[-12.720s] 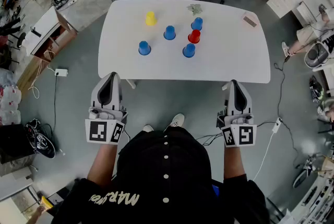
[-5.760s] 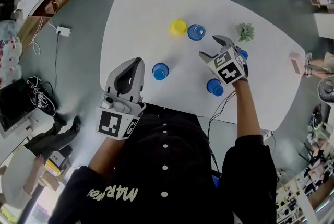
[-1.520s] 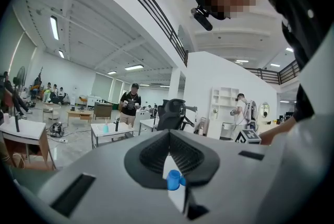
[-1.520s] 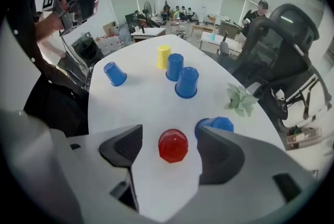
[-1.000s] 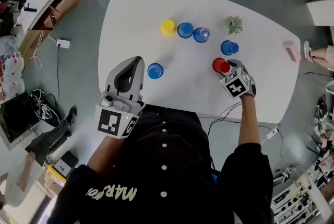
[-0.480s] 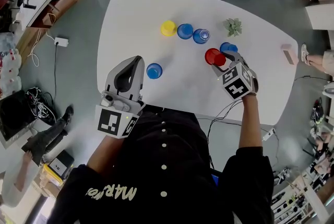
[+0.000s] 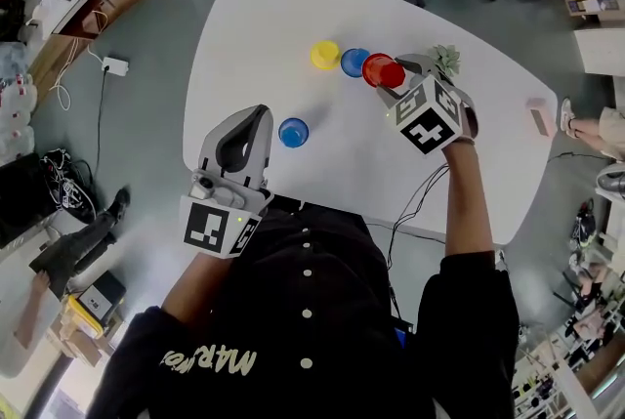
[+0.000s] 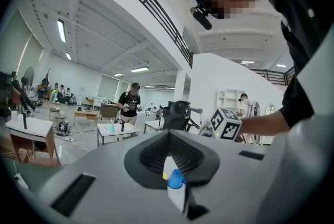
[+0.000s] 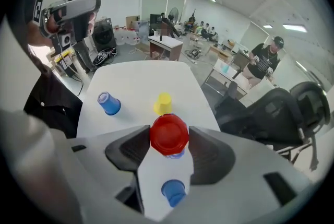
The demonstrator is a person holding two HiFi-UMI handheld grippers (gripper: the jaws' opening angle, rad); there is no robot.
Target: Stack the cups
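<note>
The white table (image 7: 264,26) fills most of the head view, and the person stands at its near edge with a gripper in each hand. The left gripper (image 7: 256,117) hangs over that edge, just beside a lone blue cup (image 7: 293,132). Its jaws appear closed with nothing between them, though its own view shows a thin slit at the tips. The right gripper (image 7: 402,79) reaches over the far half of the table. Its jaws have just been closing and now clamp the red cup (image 7: 383,70) from both sides, off the table. In the right gripper view a blue rim (image 9: 178,155) peeps out right below the red cup. The head view shows a second blue cup (image 7: 354,62) touching a yellow cup (image 7: 324,54) just left of the red one. A small green plant (image 7: 446,58) sits behind the right gripper. A pinkish block (image 7: 537,114) lies well apart near the right edge.
</note>
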